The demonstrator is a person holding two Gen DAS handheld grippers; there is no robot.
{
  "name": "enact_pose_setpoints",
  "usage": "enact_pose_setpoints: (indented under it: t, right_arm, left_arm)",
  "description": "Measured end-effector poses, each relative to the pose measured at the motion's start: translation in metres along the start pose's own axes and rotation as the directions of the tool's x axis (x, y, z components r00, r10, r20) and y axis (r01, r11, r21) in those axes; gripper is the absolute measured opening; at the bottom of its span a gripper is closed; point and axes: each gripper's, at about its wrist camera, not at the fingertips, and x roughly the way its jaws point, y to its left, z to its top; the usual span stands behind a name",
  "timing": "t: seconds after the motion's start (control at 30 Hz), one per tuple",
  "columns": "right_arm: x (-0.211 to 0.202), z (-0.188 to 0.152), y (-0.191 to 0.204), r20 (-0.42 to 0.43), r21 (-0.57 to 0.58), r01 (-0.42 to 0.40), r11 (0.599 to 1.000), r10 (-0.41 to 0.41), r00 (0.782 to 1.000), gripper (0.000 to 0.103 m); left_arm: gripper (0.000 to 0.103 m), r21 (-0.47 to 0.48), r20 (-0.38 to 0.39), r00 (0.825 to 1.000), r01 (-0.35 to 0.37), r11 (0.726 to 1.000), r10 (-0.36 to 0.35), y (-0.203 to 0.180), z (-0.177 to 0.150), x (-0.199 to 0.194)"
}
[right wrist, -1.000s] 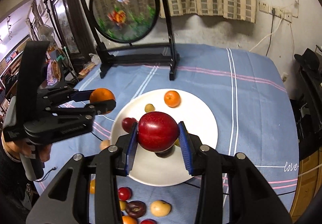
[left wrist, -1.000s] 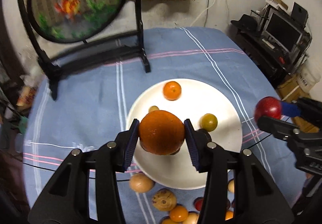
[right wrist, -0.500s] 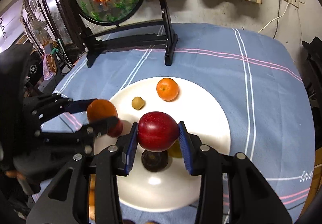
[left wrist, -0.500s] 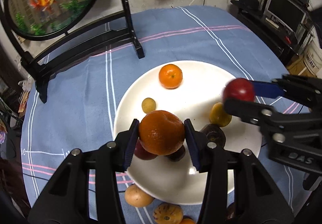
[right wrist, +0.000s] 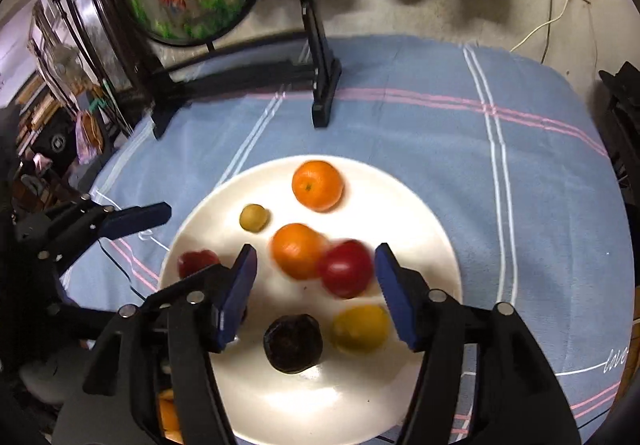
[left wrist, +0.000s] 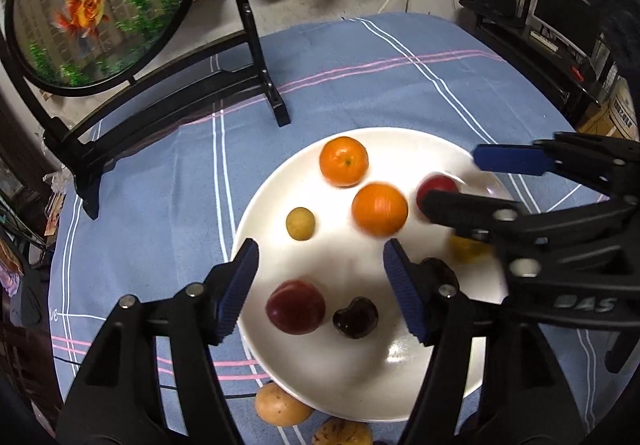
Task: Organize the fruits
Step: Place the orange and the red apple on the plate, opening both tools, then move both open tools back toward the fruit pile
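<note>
Above the white plate, the left gripper and right gripper are both opening, their fingers pinching nothing, while the blurred orange and red apple lie on the plate.

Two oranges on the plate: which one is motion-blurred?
The nearer orange, mid-plate touching the red apple. The far orange near the back rim is sharp, with its stem dimple visible.

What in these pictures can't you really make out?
- Orange and red apple just let go on the white plate: motion-blurred in both views, so whether they have settled is unclear.
- Fruits off the plate: cut by the bottom edge in the left view, hidden behind the right hand-held gripper in the right view.
- Yellow fruit: blurred, type unclear.
</note>
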Motion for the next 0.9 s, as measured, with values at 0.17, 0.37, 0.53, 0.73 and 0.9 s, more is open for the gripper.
enact_pose_setpoints:
  t: [0.17,0.37,0.53,0.73,0.9]
  right_arm:
    - [-0.041,-0.013,0.002,0.037,-0.003,0.031,1.000,-0.031,0.999,0.063]
    - [-0.096,-0.068,0.018,0.073,-0.030,-0.001,1.000,0.004,0.997,0.064]
    - [-0.102,-0.152,0.045,-0.060,-0.138,0.002,0.990,-0.010,0.998,0.064]
    - [-0.080,-0.224,0.055,-0.178,-0.182,0.051,0.982,-0.084,0.980,0.064]
    - [-0.069,-0.226,0.044,-0.170,-0.159,0.081,0.984,-0.109,0.979,0.064]
  left_arm:
    - [0.076,-0.016,0.036,0.999,-0.008,1.000,0.008,0.006,-0.002,-0.024]
    - [0.080,-0.084,0.070,0.998,0.009,0.996,-0.003,0.030,-0.032,-0.067]
    - [0.081,-0.146,0.032,0.999,-0.021,0.989,0.026,0.050,-0.074,-0.089]
    - [0.081,-0.163,-0.015,1.000,0.013,0.987,-0.016,0.048,-0.119,-0.106]
    - [0.081,-0.168,-0.059,0.998,0.017,0.986,-0.027,0.043,-0.148,-0.111]
